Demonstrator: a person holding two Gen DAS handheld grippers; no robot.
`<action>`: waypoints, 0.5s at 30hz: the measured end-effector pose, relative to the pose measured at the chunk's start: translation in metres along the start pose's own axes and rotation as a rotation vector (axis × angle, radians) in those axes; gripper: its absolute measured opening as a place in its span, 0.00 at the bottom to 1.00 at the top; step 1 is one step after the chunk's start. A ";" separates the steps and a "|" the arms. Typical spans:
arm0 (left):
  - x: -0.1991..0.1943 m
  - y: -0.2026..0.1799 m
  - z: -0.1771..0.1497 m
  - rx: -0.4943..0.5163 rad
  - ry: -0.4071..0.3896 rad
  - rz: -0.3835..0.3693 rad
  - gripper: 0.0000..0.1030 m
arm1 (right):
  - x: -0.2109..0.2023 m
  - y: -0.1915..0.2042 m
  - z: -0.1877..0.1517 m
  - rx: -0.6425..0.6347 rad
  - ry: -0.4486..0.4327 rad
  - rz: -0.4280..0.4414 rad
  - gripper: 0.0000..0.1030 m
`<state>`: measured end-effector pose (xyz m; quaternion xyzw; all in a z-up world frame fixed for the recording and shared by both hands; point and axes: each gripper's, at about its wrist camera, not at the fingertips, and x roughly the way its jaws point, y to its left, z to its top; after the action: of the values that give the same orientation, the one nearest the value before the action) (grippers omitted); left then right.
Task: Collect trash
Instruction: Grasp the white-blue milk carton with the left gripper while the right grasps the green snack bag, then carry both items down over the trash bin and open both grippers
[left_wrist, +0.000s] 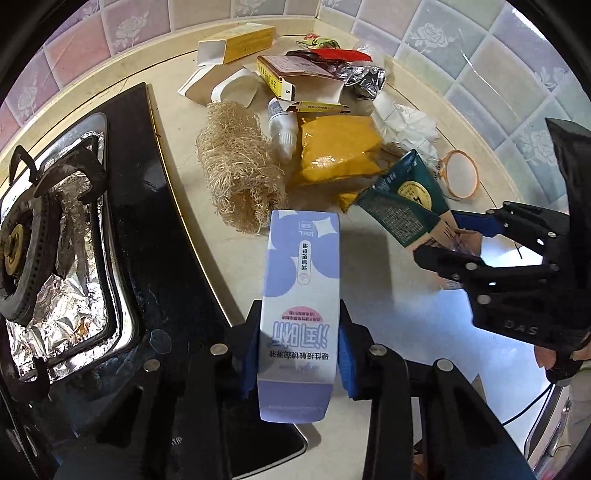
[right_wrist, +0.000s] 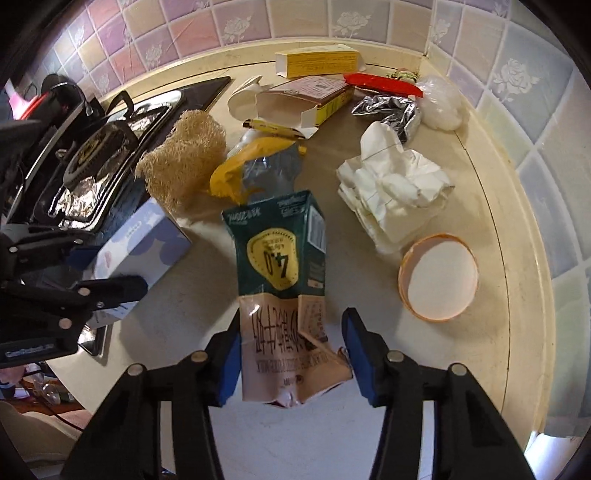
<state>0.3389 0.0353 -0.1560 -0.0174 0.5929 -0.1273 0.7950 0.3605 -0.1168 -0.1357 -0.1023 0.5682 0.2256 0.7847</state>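
A cream tabletop (right_wrist: 491, 206) in a tiled kitchen corner holds scattered trash, with a foil-lined gas stove (left_wrist: 55, 229) at nine o'clock.

The left gripper (left_wrist: 299, 354) points steeply down, its jaws clenched on the sides of a tall white-and-lilac carton (left_wrist: 301, 291) printed with Chinese text. The carton sits at six o'clock in the left wrist view, beside the stove's edge, seemingly gripped by its narrow sides so it can be lifted whole.

The right gripper (right_wrist: 291, 358) straddles a crumpled dark green and tan milk carton (right_wrist: 284, 280) bearing a yellow badge. Its left pad touches the carton; a gap shows at the right pad, so the jaws look not yet fully clamped. Each hand appears to take one piece at once.

More trash lies toward twelve o'clock: a loofah scrubber (left_wrist: 236, 170), a yellow pouch (left_wrist: 338, 151), crumpled white tissue (right_wrist: 391, 188), a round orange-rimmed lid (right_wrist: 439, 282), crushed silver foil (right_wrist: 391, 110), a small white bottle (left_wrist: 282, 129) and opened yellow boxes (right_wrist: 321, 62).
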 end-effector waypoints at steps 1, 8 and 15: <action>-0.003 -0.001 -0.002 0.001 -0.003 -0.001 0.33 | 0.000 0.002 -0.001 -0.003 -0.003 0.002 0.48; -0.041 -0.011 -0.023 -0.001 -0.042 0.004 0.33 | -0.025 0.019 -0.017 0.008 -0.075 0.019 0.47; -0.084 -0.031 -0.061 -0.014 -0.095 0.022 0.33 | -0.073 0.037 -0.059 0.058 -0.155 0.051 0.47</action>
<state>0.2535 0.0312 -0.0897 -0.0228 0.5553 -0.1135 0.8235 0.2747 -0.1266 -0.0837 -0.0474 0.5146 0.2360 0.8230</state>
